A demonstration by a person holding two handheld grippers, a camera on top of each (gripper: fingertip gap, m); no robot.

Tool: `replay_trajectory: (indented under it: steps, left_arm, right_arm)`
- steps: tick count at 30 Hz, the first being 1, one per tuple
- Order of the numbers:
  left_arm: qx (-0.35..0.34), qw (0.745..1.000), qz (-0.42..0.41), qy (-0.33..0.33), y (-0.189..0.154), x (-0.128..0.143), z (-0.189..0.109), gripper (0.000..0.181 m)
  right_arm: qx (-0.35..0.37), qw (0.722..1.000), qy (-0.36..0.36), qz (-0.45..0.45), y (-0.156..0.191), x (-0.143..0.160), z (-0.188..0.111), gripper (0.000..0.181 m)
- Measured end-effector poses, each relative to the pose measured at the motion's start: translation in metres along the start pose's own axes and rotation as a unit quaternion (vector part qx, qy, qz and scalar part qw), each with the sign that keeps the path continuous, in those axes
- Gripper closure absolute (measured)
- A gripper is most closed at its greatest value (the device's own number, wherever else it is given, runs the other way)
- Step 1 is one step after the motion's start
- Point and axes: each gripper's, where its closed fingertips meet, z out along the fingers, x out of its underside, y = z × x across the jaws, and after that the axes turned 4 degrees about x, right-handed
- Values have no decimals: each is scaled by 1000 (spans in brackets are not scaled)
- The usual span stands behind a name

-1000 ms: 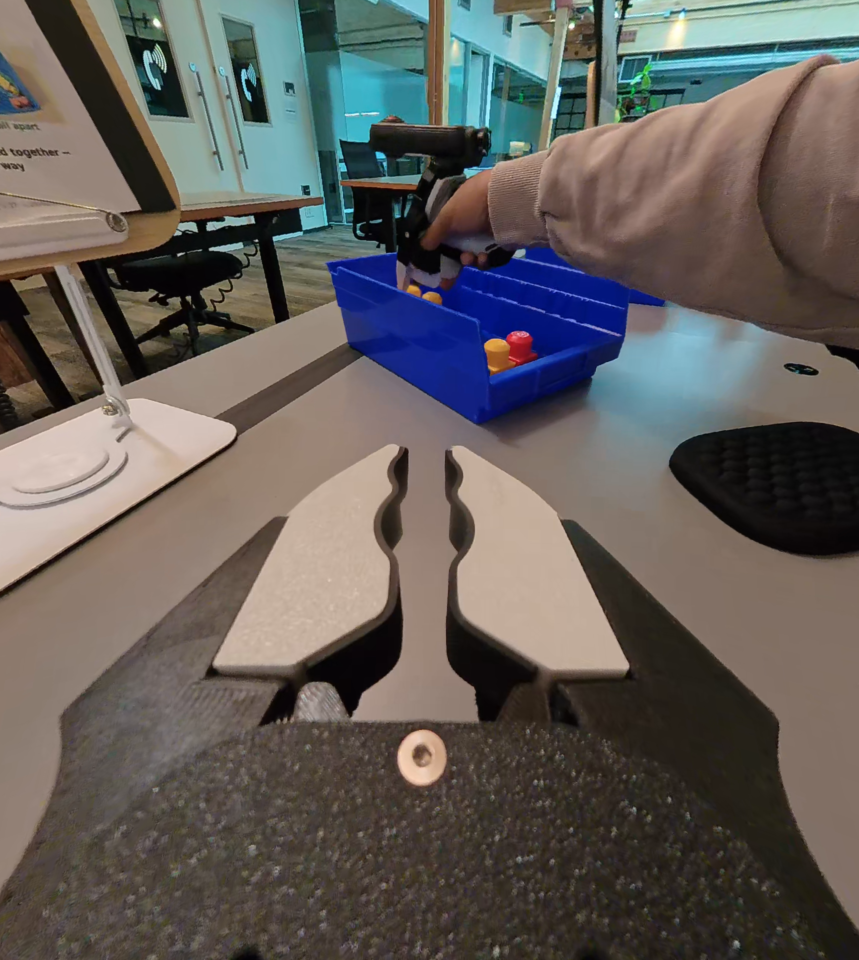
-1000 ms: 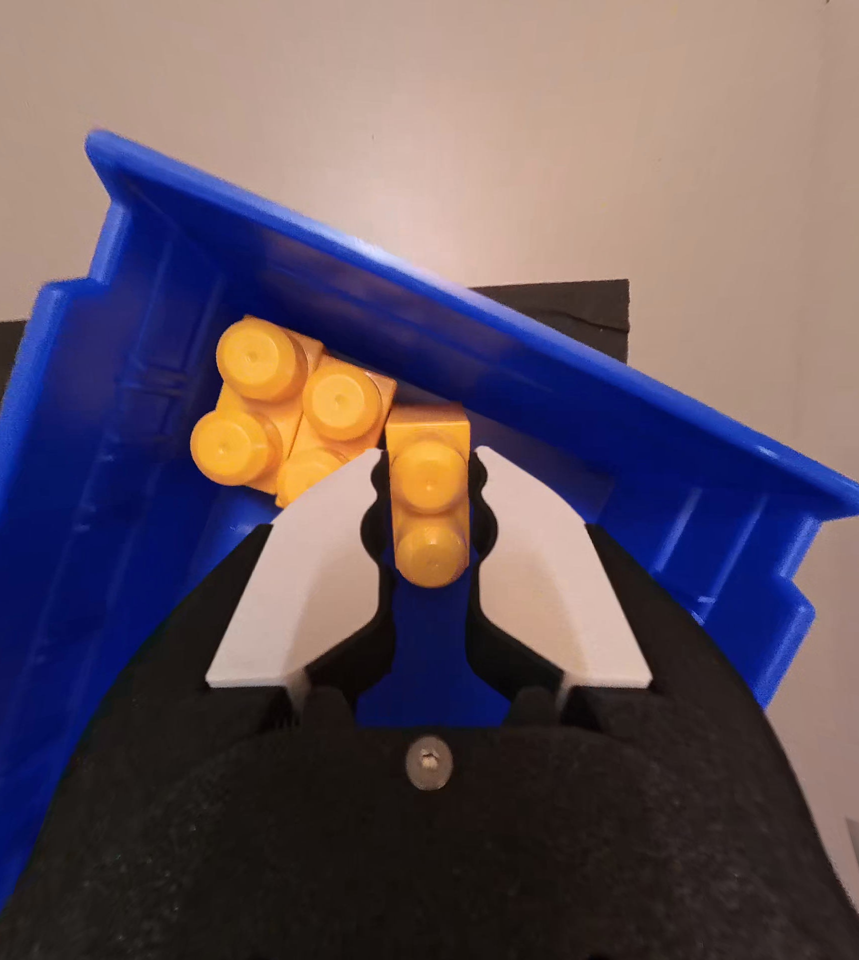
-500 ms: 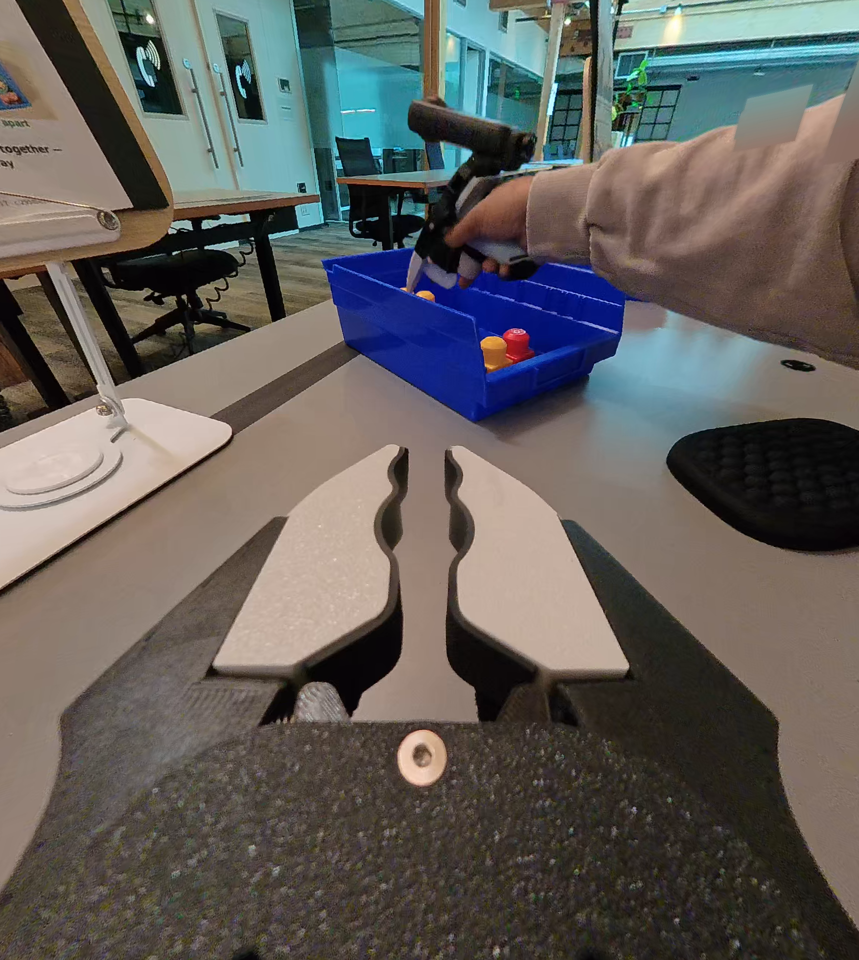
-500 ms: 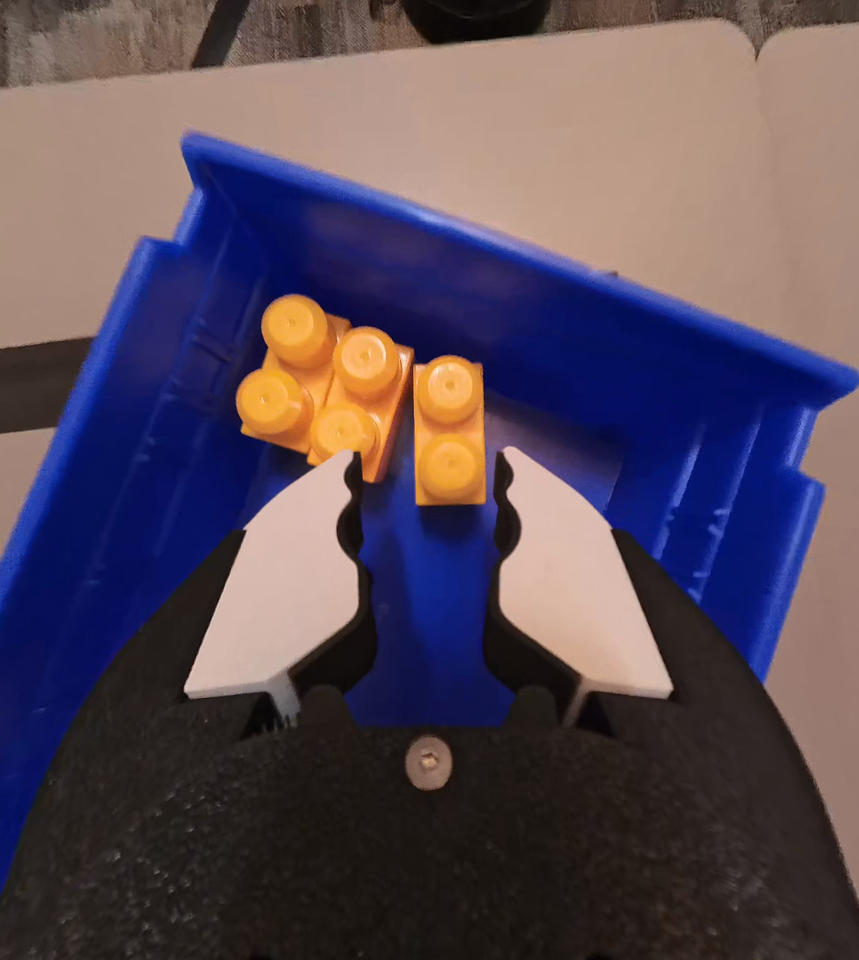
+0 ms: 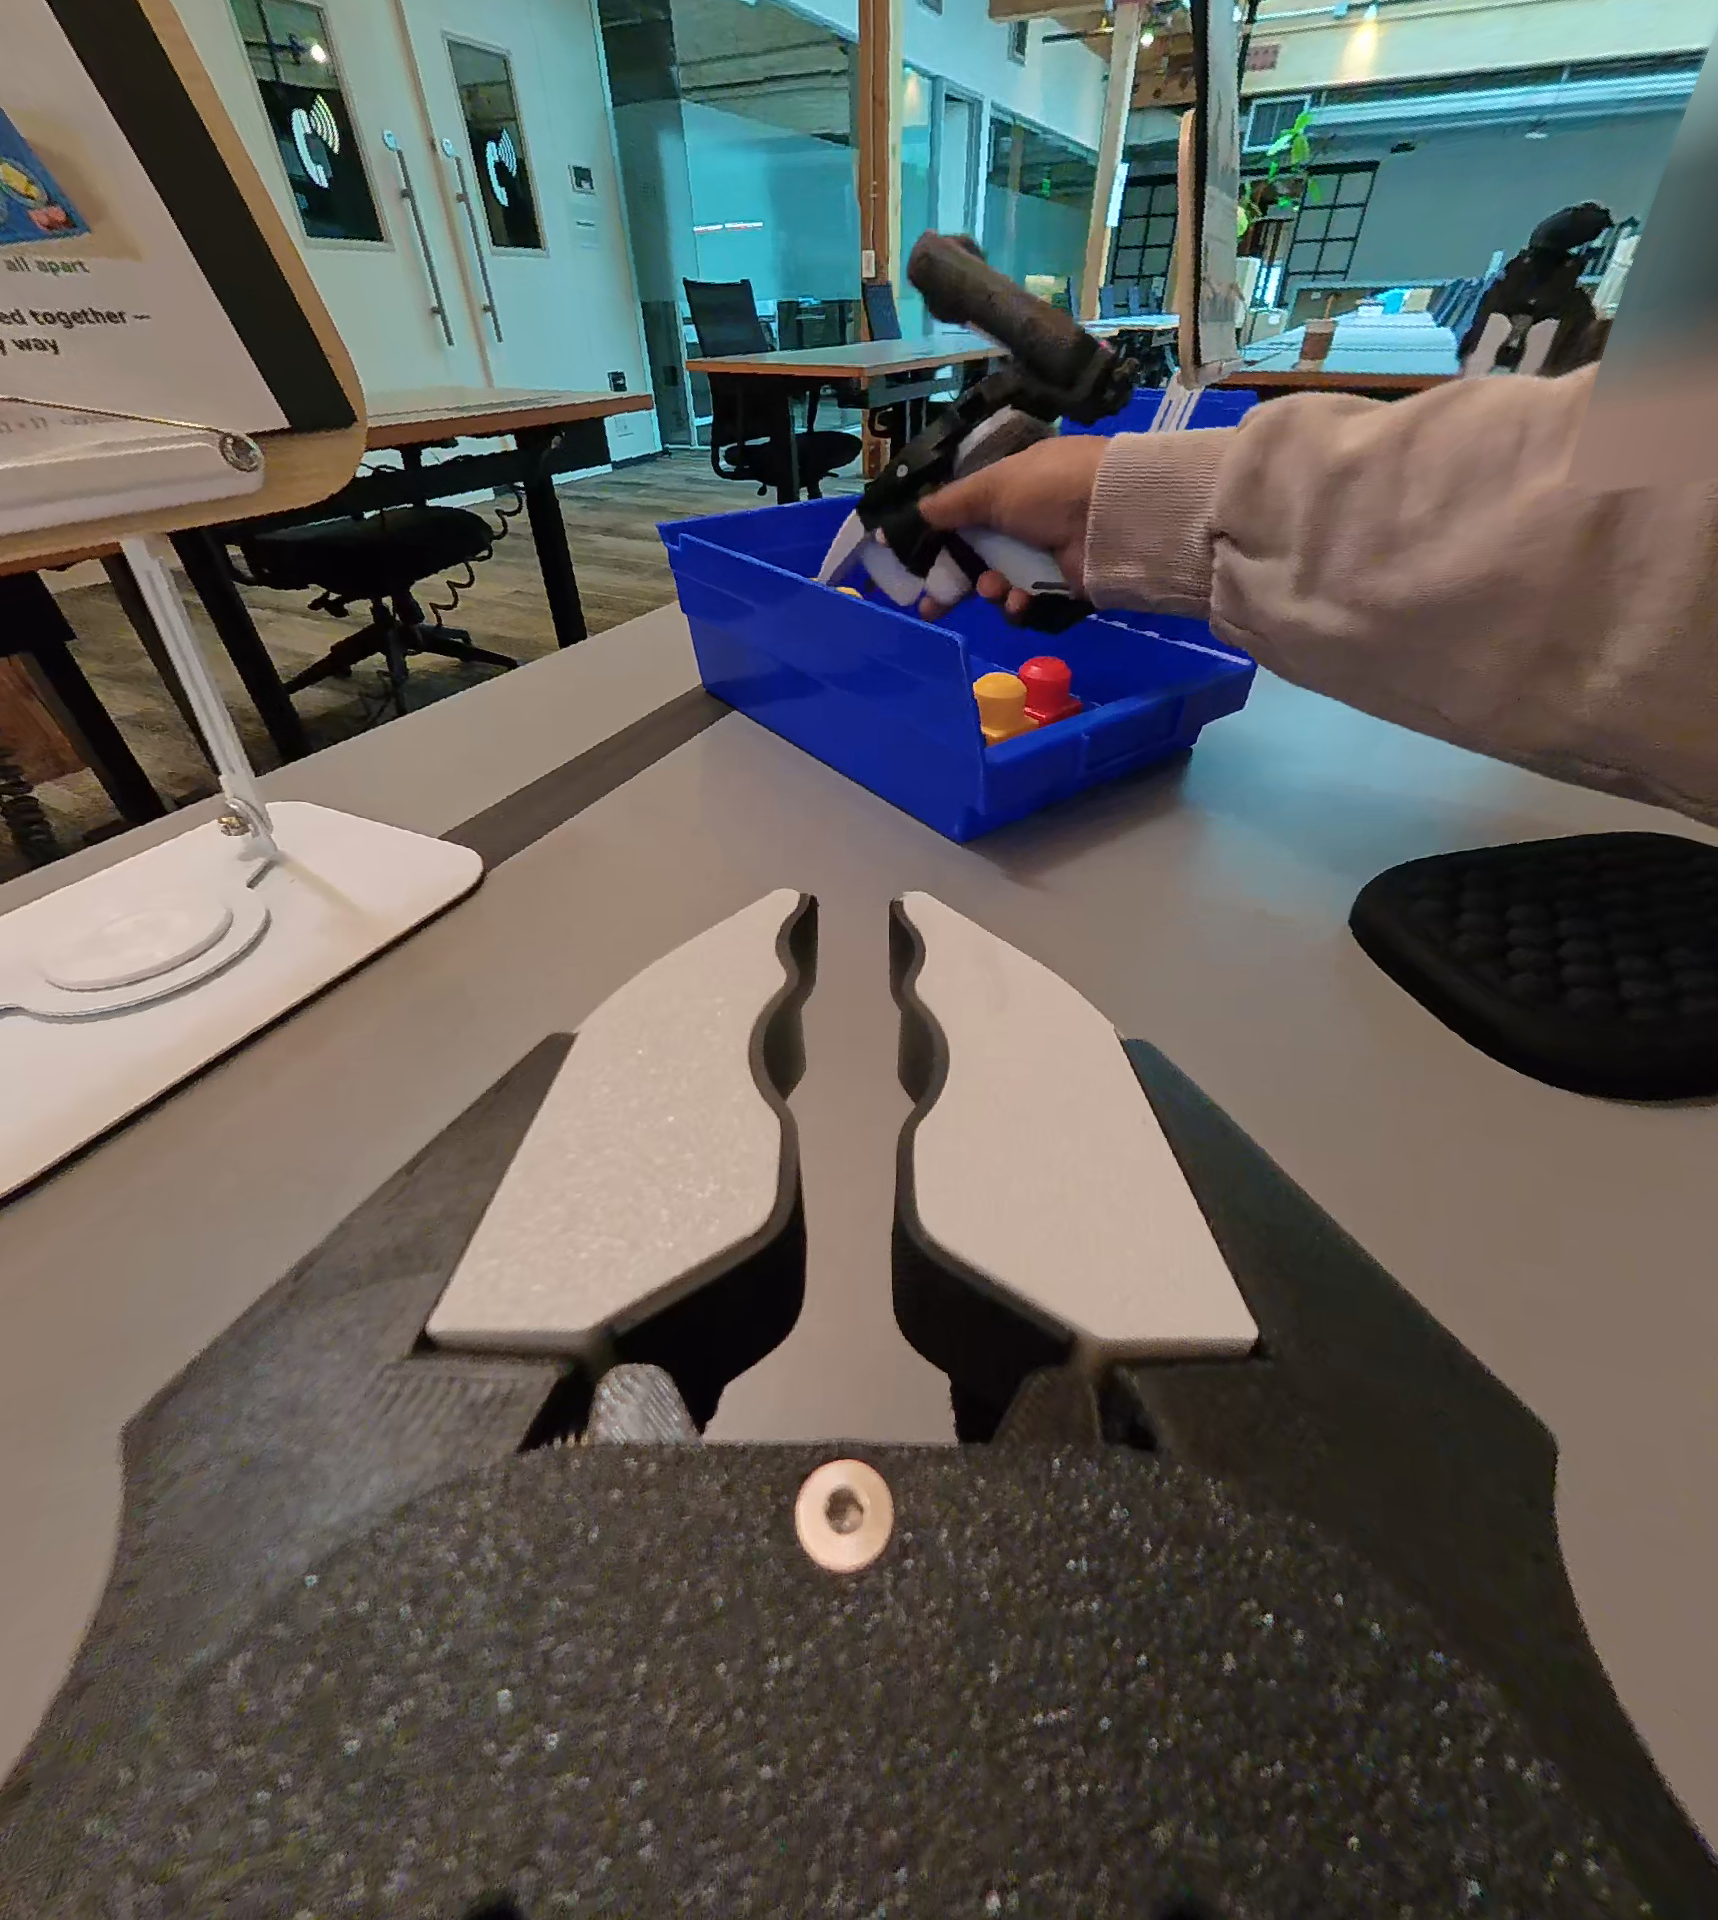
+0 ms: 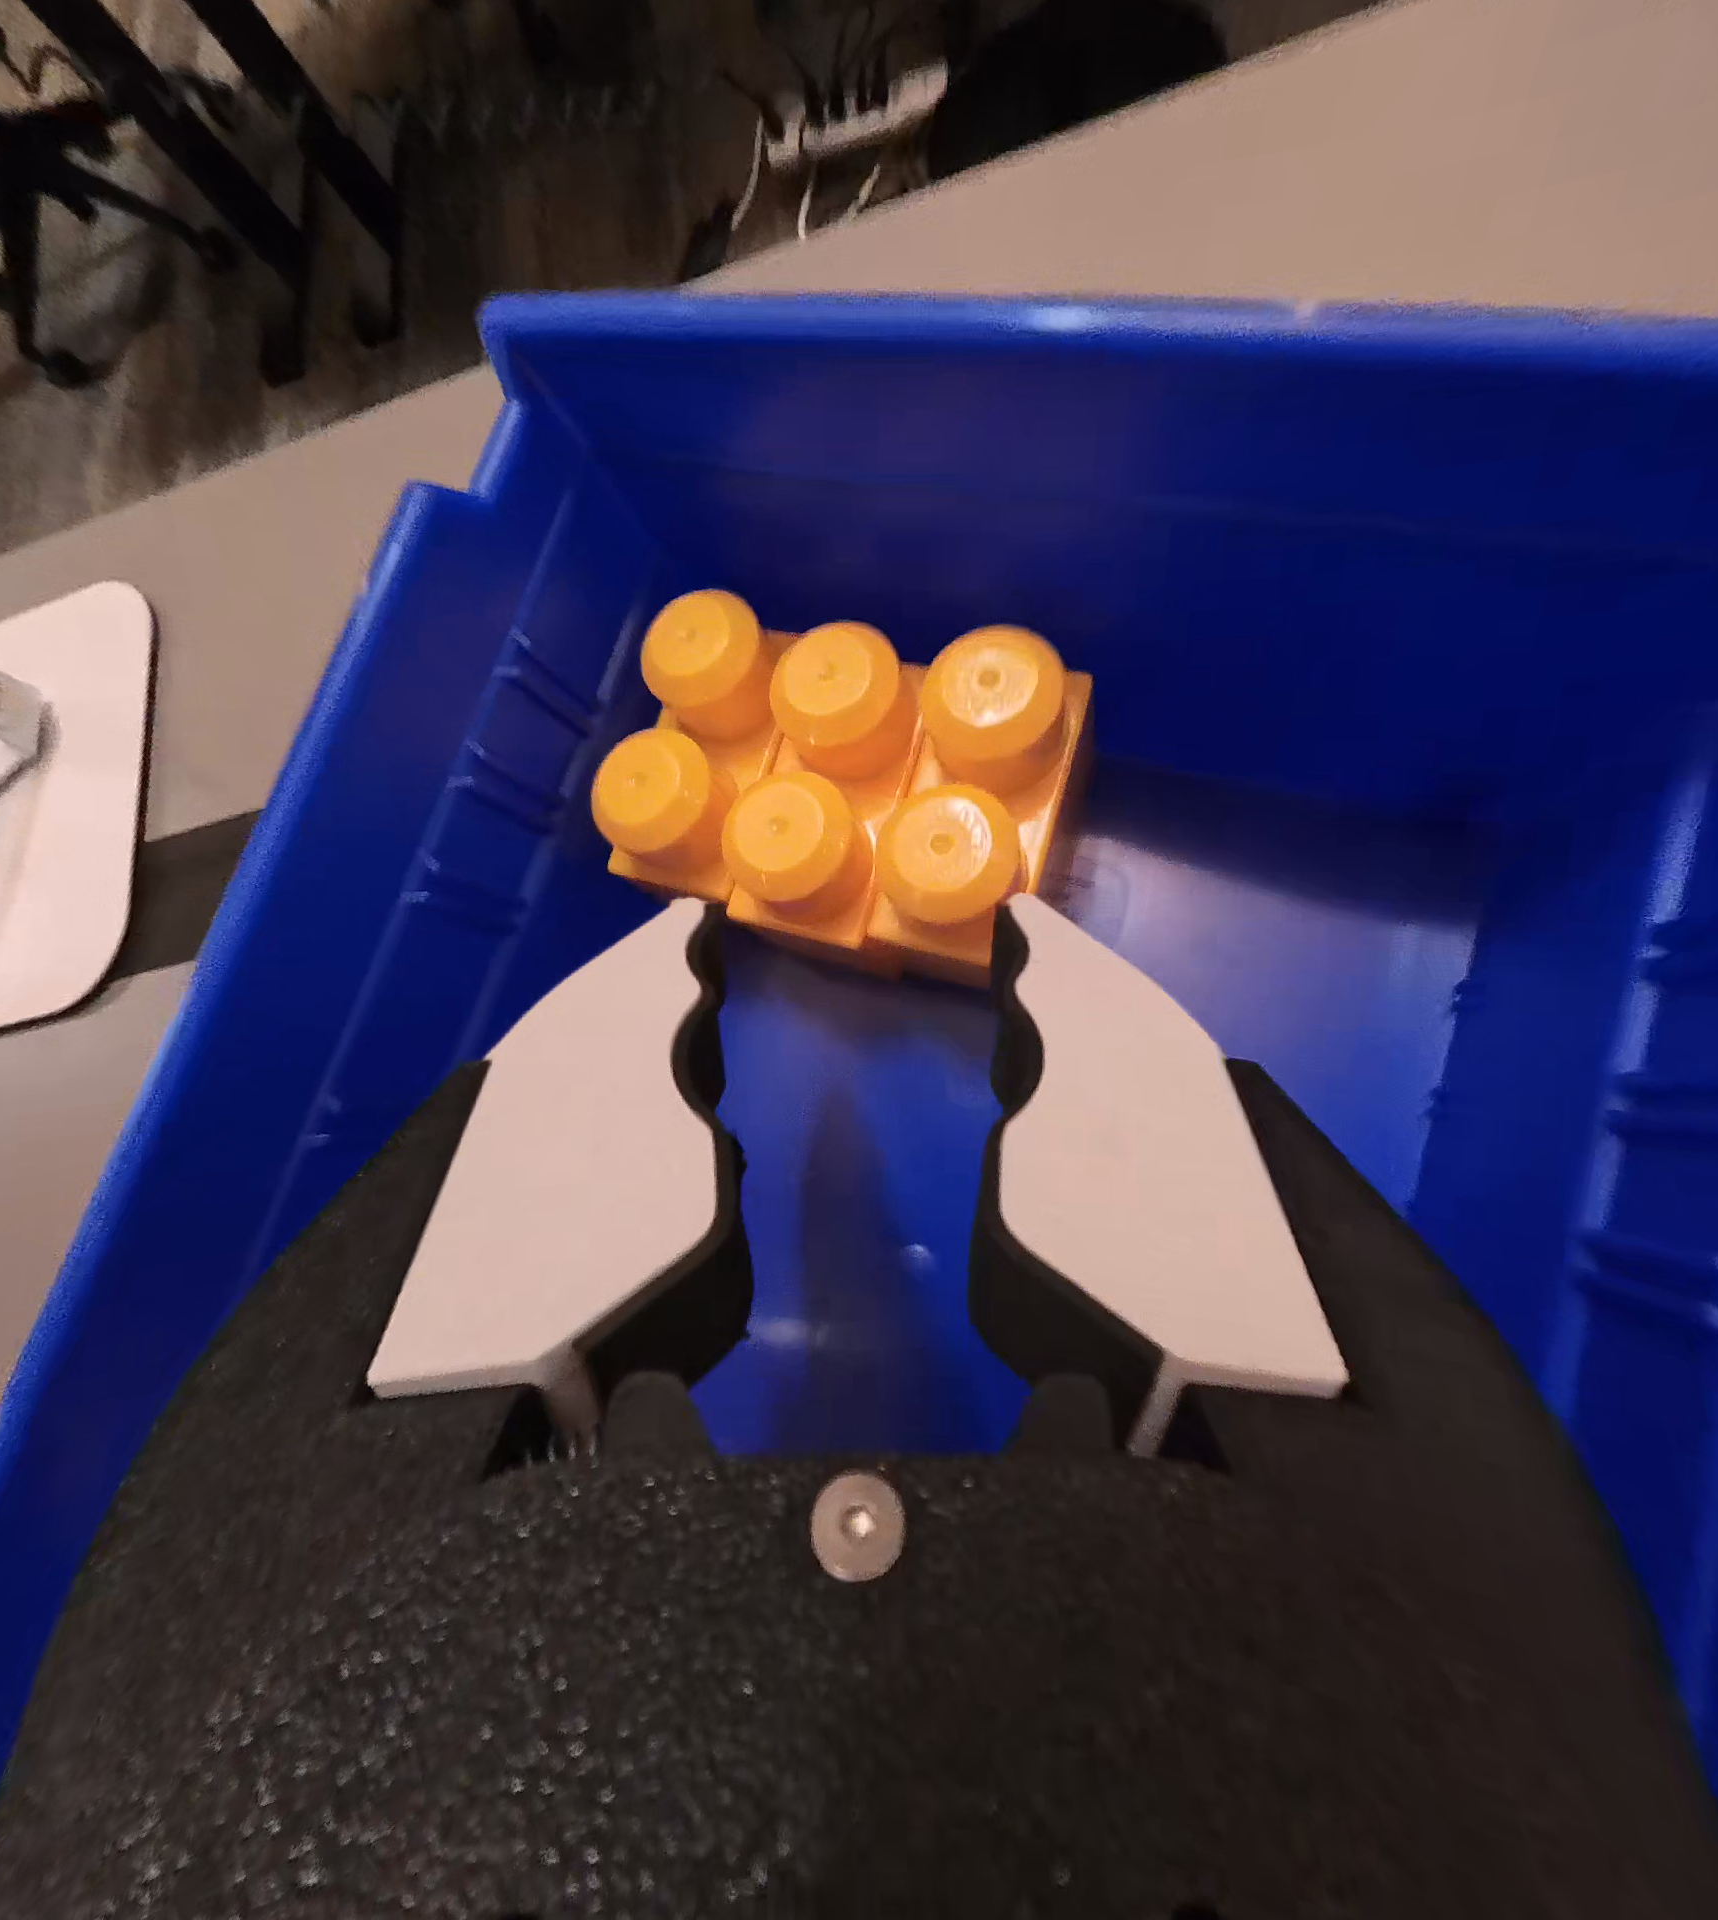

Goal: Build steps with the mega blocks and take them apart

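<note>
Three orange two-stud blocks [image 6: 834, 769] stand side by side, studs up, in the far left corner of the blue bin [image 6: 1457, 436]. My right gripper [image 6: 850, 914] is open and empty, its tips just short of the nearest blocks. In the left wrist view the right gripper [image 5: 876, 566] reaches into the bin [image 5: 834, 675], where a yellow block [image 5: 998, 704] and a red block [image 5: 1047, 681] stand near the front end. My left gripper [image 5: 852, 914] rests low over the grey table, nearly shut with a thin gap, holding nothing.
A white stand base [image 5: 159, 966] carrying a clipboard with a sheet [image 5: 107, 260] is at the left. A black bumpy mat [image 5: 1613, 956] lies at the right. A person's sleeve [image 5: 1457, 582] crosses above the table. The stand base also shows in the right wrist view [image 6: 24, 810]. Some 45 cm of space lies between my two pairs of fingers.
My right gripper let go of the two-stud orange block, opened wide and drew back. That block now stands against the other two. The left gripper has not moved.
</note>
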Motion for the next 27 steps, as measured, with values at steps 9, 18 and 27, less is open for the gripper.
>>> replay_trajectory:
  steps: [9, 18, 27]
  left_arm:
    - [-86, 995, 17, -39, 32, -18, -22, 177]
    - [-282, 958, 26, -32, 99, -52, -116, 172]
    - [-453, 879, -30, 147, 170, -4, -250, 147]
  right_arm:
    - [-131, 934, -308, -124, 122, -35, -136, 147]
    - [-242, 887, -349, -181, 214, 48, -154, 178]
    - [-288, 874, -316, -231, 248, 84, -143, 181]
